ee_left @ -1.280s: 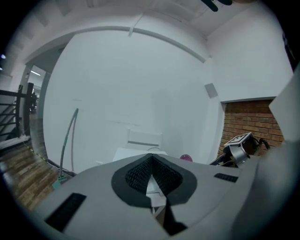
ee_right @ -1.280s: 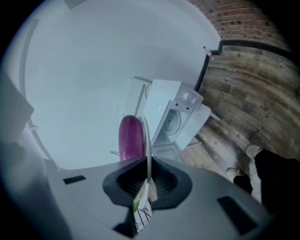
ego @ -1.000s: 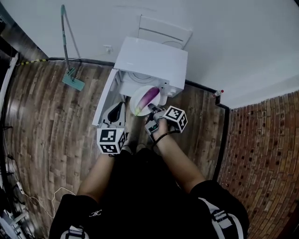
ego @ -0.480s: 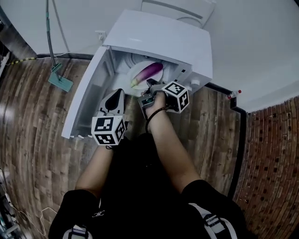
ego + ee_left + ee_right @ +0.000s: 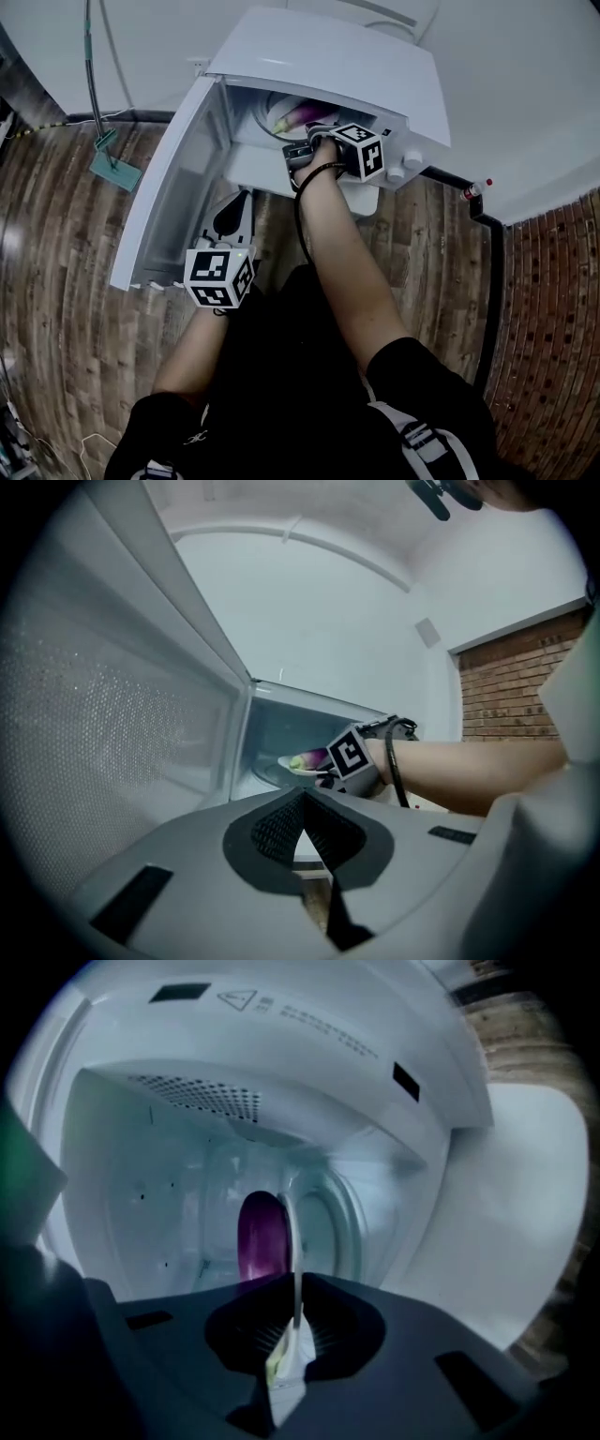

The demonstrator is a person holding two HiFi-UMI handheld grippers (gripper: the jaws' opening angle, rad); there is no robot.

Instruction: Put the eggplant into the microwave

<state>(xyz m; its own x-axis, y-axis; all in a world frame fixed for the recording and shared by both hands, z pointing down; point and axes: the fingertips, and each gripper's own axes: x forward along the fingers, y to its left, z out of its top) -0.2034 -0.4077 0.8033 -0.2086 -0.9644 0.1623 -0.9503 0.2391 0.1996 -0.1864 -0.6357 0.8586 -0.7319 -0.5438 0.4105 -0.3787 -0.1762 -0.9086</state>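
Open microwave door (image 5: 159, 206) at my left. Beside it my left gripper (image 5: 239, 202) is clenched on nothing, as its own view confirms. My right gripper (image 5: 300, 155) reaches inside the microwave (image 5: 328, 56). Only its view shows the jaws grasping the plate (image 5: 292, 1232) rim, eggplant (image 5: 260, 1237) aboard.

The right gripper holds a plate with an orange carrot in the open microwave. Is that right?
No carrot: it is a purple eggplant, seen in the right gripper view. The rest stands: the right gripper holds the plate in the open microwave.
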